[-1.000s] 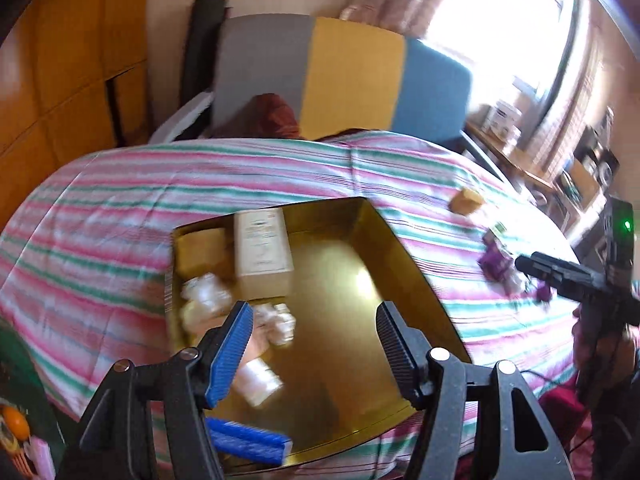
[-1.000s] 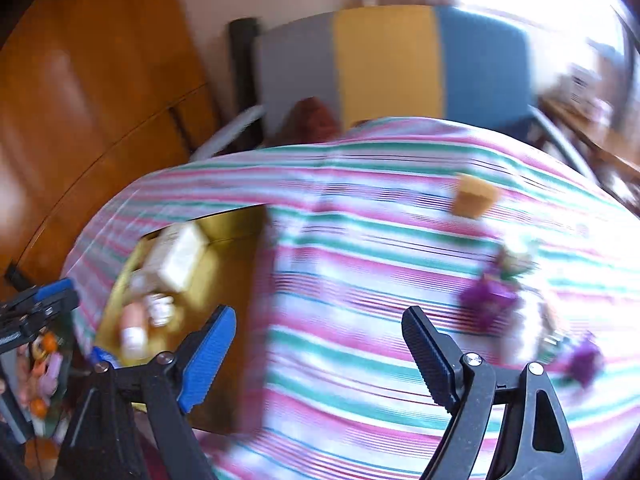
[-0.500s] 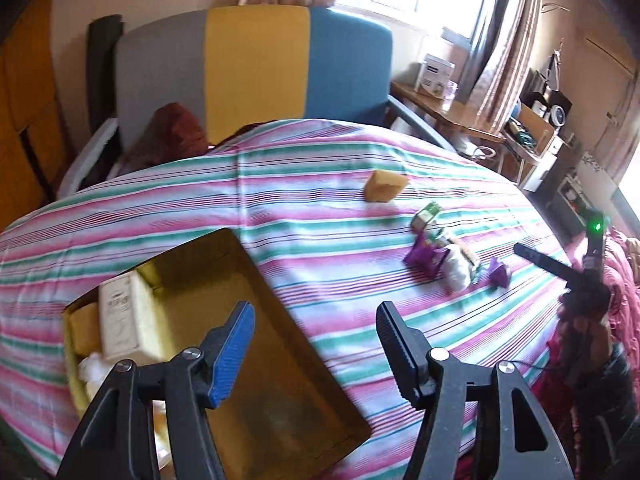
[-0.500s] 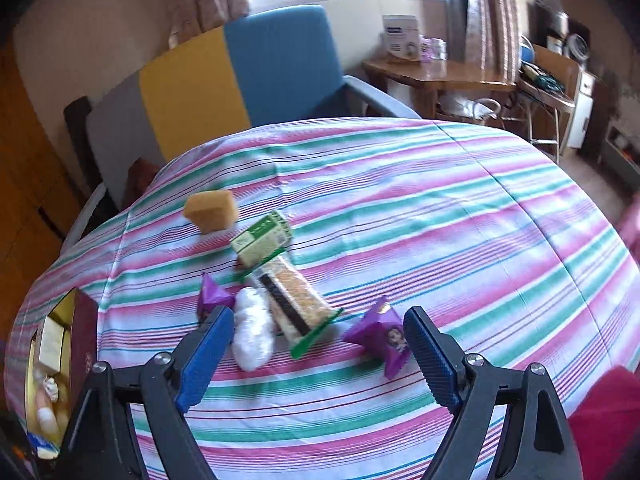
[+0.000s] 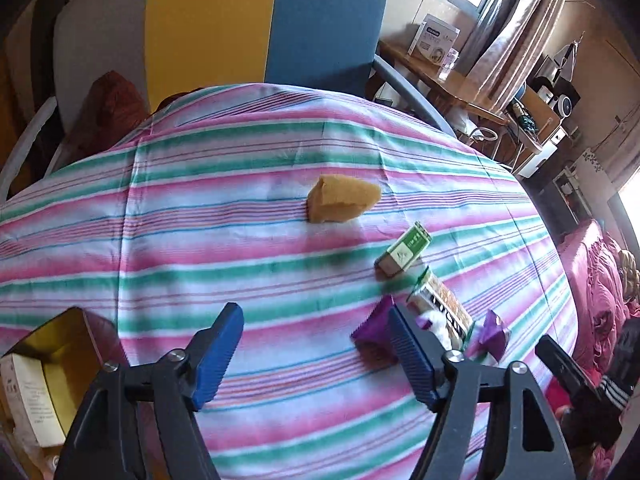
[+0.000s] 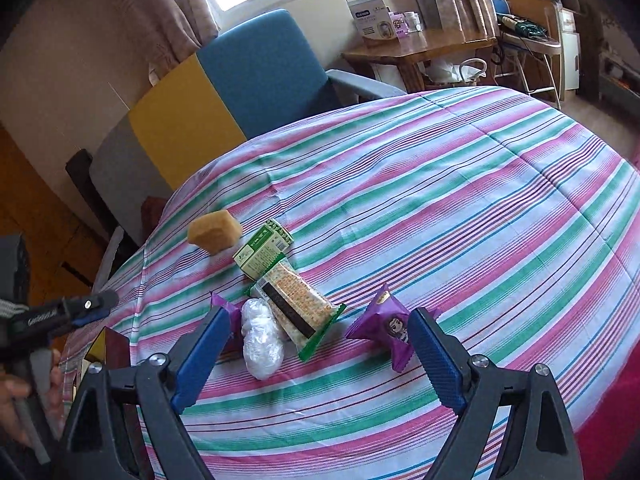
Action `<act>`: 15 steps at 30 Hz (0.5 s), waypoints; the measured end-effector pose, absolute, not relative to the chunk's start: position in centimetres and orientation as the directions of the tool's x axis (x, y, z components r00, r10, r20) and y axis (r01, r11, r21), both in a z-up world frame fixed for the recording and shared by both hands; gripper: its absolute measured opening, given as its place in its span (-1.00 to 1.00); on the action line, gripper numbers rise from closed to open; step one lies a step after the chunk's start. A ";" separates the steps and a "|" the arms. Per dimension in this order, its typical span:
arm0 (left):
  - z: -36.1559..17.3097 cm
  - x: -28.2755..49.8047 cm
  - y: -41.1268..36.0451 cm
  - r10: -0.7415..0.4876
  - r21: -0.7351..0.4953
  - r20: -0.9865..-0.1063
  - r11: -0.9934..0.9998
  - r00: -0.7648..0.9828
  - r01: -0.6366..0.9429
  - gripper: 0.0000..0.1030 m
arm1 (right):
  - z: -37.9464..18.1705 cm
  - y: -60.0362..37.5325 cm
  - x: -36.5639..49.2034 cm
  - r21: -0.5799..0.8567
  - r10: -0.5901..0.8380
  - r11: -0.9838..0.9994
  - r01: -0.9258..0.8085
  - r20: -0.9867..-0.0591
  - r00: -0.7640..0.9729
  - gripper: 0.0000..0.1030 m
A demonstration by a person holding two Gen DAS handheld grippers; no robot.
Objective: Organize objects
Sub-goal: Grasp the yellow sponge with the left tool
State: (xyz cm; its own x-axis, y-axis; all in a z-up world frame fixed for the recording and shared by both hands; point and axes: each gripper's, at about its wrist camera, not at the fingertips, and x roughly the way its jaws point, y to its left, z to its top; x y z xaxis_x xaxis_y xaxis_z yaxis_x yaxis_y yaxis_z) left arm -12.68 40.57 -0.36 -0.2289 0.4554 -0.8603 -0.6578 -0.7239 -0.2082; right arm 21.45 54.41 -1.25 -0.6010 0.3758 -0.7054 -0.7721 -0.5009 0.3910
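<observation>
Your right gripper [image 6: 316,354] hangs over the striped tablecloth [image 6: 460,216], angled down at the snack cluster. Its jaws are opening and nothing is pressed between them. The white wrapped lump [image 6: 261,338] and the cracker packet [image 6: 296,304] lie in the gap just ahead of the pads. A purple sweet packet [image 6: 390,328] sits just beside your right-hand pad, and a second purple packet [image 6: 222,306] shows partly behind the left-hand pad. Further ahead lie the green box [image 6: 262,254], touching the cracker packet, and beyond it the yellow sponge block [image 6: 214,231].

Your left gripper [image 5: 316,354] also tilts steeply down over the cloth, jaws opening, with only bare cloth between them. The same cluster lies off its right-hand finger: a purple packet [image 5: 372,330] partly behind that finger, the green box [image 5: 404,254] ahead to the right, and the sponge block [image 5: 342,198] well ahead. The gold tin [image 5: 60,344] holding a cream carton [image 5: 24,396] sits at its lower left.

In the right wrist view, your hand [image 6: 16,396] grips the left tool's handle at the left edge.
</observation>
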 end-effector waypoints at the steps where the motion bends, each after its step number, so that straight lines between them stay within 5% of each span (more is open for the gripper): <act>1: -0.6 -13.2 41.8 0.449 -0.195 -0.861 -0.725 -0.238 -0.661 0.60 | -1.3 54.3 21.3 0.391 0.372 -0.506 -0.769 -0.705 -0.604 0.78; 15: -5.3 -17.4 52.8 0.327 -0.037 -0.899 -0.719 -0.291 -0.694 0.93 | -2.0 54.7 21.1 0.438 0.313 -0.511 -0.740 -0.707 -0.634 0.81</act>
